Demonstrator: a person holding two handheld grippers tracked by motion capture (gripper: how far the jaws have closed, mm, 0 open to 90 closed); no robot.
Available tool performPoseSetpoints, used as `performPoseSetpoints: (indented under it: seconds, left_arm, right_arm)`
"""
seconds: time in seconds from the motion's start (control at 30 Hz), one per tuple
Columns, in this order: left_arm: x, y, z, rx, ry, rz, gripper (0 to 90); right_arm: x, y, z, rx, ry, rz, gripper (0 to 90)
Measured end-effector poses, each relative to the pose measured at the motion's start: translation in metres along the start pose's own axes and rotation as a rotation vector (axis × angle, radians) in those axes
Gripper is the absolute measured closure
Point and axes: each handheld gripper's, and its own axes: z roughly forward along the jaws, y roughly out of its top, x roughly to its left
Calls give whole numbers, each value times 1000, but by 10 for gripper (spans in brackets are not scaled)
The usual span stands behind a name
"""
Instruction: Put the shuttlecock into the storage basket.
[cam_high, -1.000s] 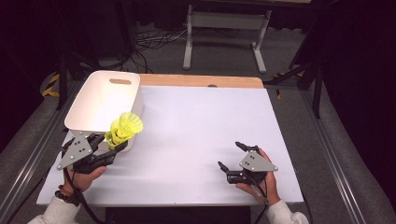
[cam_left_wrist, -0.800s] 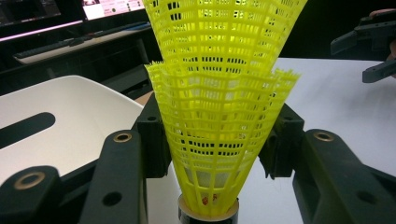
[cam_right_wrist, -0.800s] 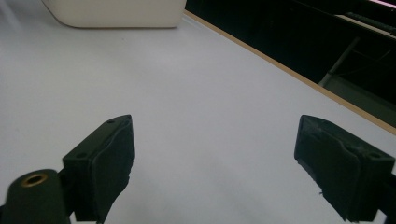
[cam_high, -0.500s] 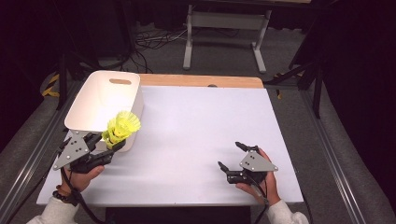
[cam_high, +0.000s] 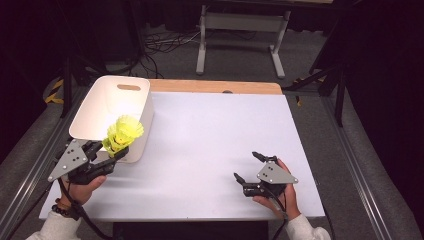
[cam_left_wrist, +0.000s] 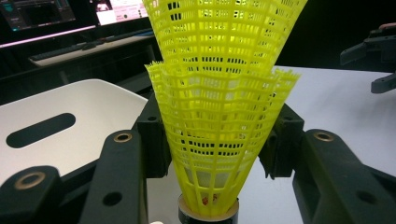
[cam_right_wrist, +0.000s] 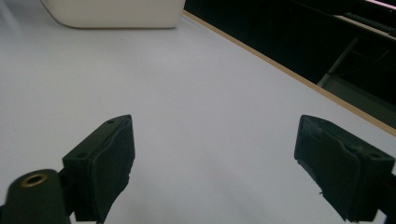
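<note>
High view: left gripper (cam_high: 107, 155) clamps stacked yellow shuttlecocks (cam_high: 122, 132) beside the white bin (cam_high: 95, 117) (right gripper (cam_high: 248, 167) apart); next, lift them over its rim.

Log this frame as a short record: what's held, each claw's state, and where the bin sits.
held: two stacked yellow shuttlecocks
left claw: shut on the shuttlecocks, at the bin's near edge
right claw: open, nothing between the jaws, low over the table
bin: white, far left part of the table, handle slot in the far wall
shuttlecock pose: skirts up, cork down
</note>
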Motion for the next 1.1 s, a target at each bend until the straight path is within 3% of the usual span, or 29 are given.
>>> performPoseSetpoints:
  seconds: [1.1]
  left_arm:
    - [5, 6, -6, -22, 17, -3, 534]
  right_arm:
    - [1, 0, 1, -2, 0, 2, 131]
